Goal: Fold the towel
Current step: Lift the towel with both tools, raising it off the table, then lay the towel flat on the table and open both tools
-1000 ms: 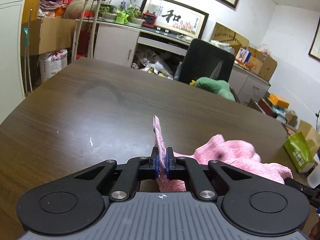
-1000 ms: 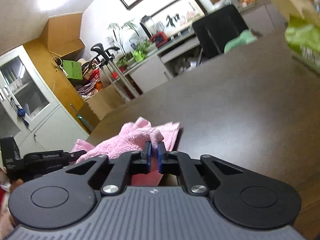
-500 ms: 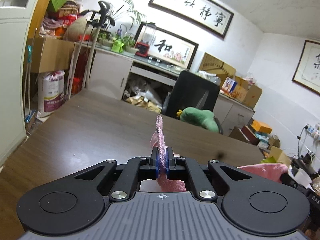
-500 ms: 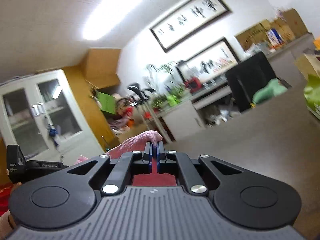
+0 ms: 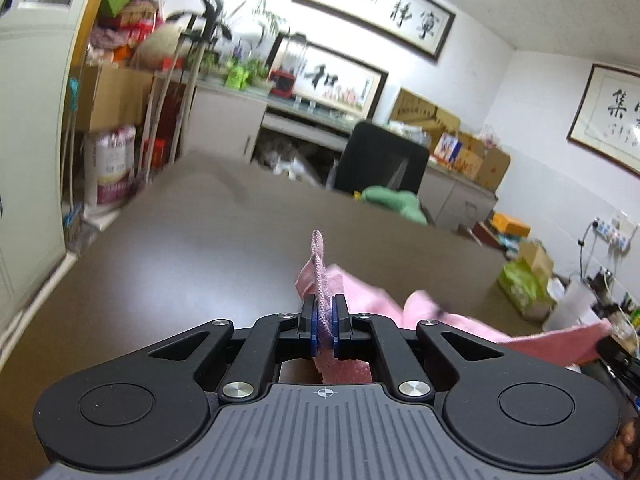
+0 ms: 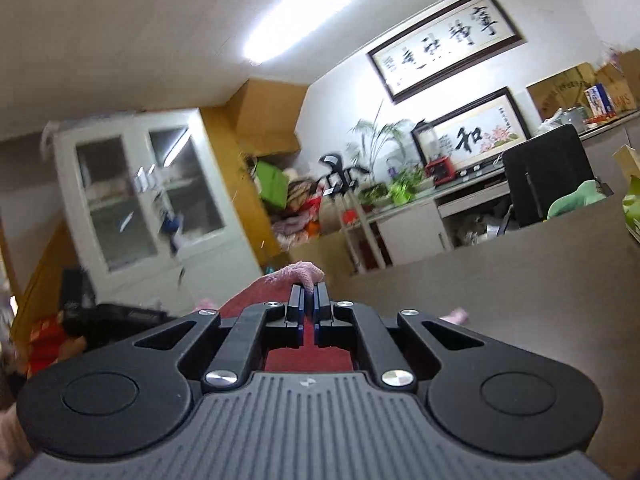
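The left gripper (image 5: pixel 324 322) has its jaws pinched together on a pink towel (image 5: pixel 452 320). A narrow edge of the cloth stands up out of the blue pads (image 5: pixel 314 326) and more of it hangs below them, behind the fingers. From there the towel runs off to the right in a loose, sagging band above the dark brown table (image 5: pixel 200 248), with one fold bunched just right of the fingers and its far end reaching toward the right edge of the left wrist view, where a dark piece of the other tool shows.

The right gripper (image 6: pixel 307 306) is likewise clamped on the towel (image 6: pixel 296 274): a rounded pink hump of cloth sits over its fingertips, and the part below the jaws looks dark red in shadow. A small pink tip (image 6: pixel 454 315) shows just right of the fingers, above the table (image 6: pixel 520 280).

Beyond the far edge of the table stands a black office chair (image 5: pixel 380 160) with a green cushion (image 5: pixel 394 200) on its seat. Near the table's right edge lies a green packet (image 5: pixel 524 286). Behind these, a low white cabinet (image 5: pixel 224 124) carries potted plants (image 5: pixel 248 70), and framed calligraphy (image 5: pixel 372 12) hangs on the wall. The right wrist view also takes in a white glass-door cupboard (image 6: pixel 148 196) on the left.
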Available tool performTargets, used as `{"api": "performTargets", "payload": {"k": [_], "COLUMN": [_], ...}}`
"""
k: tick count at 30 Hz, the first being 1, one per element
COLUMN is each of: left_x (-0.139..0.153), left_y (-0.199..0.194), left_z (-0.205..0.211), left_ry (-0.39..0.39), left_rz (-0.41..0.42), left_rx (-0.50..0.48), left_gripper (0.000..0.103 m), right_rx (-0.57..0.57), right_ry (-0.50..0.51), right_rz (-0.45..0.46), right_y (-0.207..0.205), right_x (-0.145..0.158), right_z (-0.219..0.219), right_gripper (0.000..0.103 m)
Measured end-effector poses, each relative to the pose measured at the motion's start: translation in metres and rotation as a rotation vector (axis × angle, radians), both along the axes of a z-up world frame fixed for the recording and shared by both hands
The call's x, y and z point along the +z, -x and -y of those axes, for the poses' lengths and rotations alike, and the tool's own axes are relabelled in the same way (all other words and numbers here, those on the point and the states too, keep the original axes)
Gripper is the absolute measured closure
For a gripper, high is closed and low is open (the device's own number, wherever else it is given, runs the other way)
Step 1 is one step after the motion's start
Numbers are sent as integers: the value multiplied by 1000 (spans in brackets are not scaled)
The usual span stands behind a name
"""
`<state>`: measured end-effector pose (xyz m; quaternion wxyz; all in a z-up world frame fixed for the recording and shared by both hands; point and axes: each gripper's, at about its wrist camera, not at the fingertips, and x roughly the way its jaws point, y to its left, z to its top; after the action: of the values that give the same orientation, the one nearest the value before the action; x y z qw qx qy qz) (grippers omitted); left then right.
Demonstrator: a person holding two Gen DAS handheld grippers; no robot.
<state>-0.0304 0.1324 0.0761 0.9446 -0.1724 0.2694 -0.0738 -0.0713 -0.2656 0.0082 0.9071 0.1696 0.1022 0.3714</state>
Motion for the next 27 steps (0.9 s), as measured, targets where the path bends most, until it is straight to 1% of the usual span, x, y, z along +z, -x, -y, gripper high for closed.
{"api": "performTargets", "payload": {"k": [3,6,7,8,9,10,13,14,17,20,22,23,24,26,27], "left_x": [-16,-34,-39,-44,-51,-56,-65,-65,-62,-52,-40,-38,-32,-27,-24], "left_y": [13,20,22,24,25,26,32,34,46,55,62,65,67,65,60], "left_z": [-5,-10,-11,-12,-11,-11,-14,-15,-22,-32,-38,-37,-36,-30,-26], "left_ry": [22,50,60,62,58,52,42,38,18,-2,-31,-47,-85,-124,-145], "left_rz": [-40,-91,-108,-122,-146,-164,-184,-180,-153,-116,-69,-56,-33,-19,-16], "left_rx": [5,8,7,7,4,2,3,5,25,41,53,54,55,39,9], "left_gripper": [97,96,96,96,96,95,93,93,92,90,87,86,84,83,81], "right_rx": [56,58,40,37,18,-5,-50,-57,-68,-99,-106,-113,-119,-132,-150], "right_ry": [29,42,44,42,27,19,-5,-18,-31,-4,-2,10,21,49,94], "right_rz": [-39,-96,-142,-156,-217,-252,-359,-377,-409,-421,-431,-437,-444,-451,-453], "right_y": [35,52,56,56,57,56,53,53,55,50,44,40,37,29,22], "right_x": [-9,-21,-29,-32,-43,-49,-66,-71,-80,-74,-70,-69,-67,-64,-59], "right_z": [-4,-6,-4,-3,2,6,16,18,24,20,17,15,13,9,3], "right_gripper": [98,97,97,97,96,96,94,91,90,81,73,62,55,54,54]}}
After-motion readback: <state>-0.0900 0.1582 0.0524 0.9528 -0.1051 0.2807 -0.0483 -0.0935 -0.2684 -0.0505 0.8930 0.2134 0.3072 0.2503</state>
